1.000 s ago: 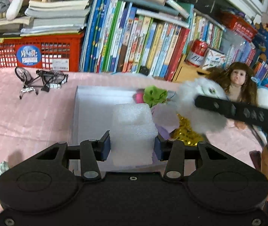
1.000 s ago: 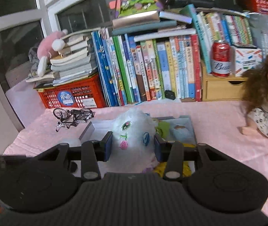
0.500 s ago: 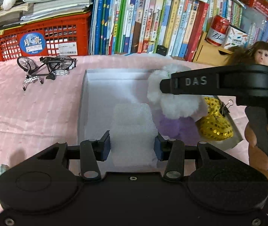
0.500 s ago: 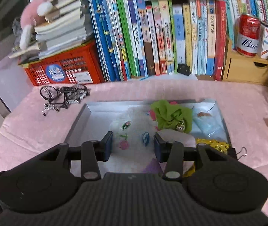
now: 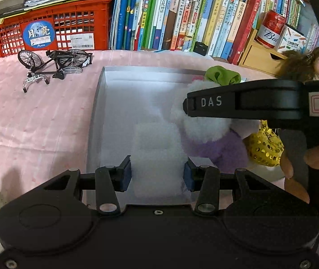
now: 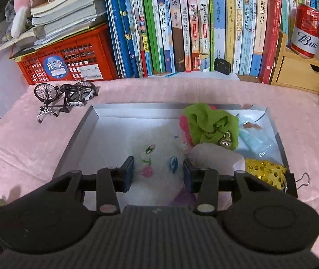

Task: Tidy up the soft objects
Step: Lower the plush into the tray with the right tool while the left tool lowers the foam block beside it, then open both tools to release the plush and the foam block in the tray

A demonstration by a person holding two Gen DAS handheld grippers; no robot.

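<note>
White foam block (image 5: 158, 154) pinched in left gripper (image 5: 158, 174) fingers, over grey shallow tray (image 5: 96, 103). Right gripper (image 6: 158, 171) fingers clamp white fluffy plush toy (image 6: 159, 157), low inside tray, beside green cloth (image 6: 211, 125).

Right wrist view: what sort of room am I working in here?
Most likely a home study or child's bedroom: a long row of upright children's books, a red plastic crate stacked with workbooks, and a pink quilted cloth over the work surface.

Upright books (image 6: 182, 27) line the back behind a pink-covered table (image 6: 25, 139).
</note>
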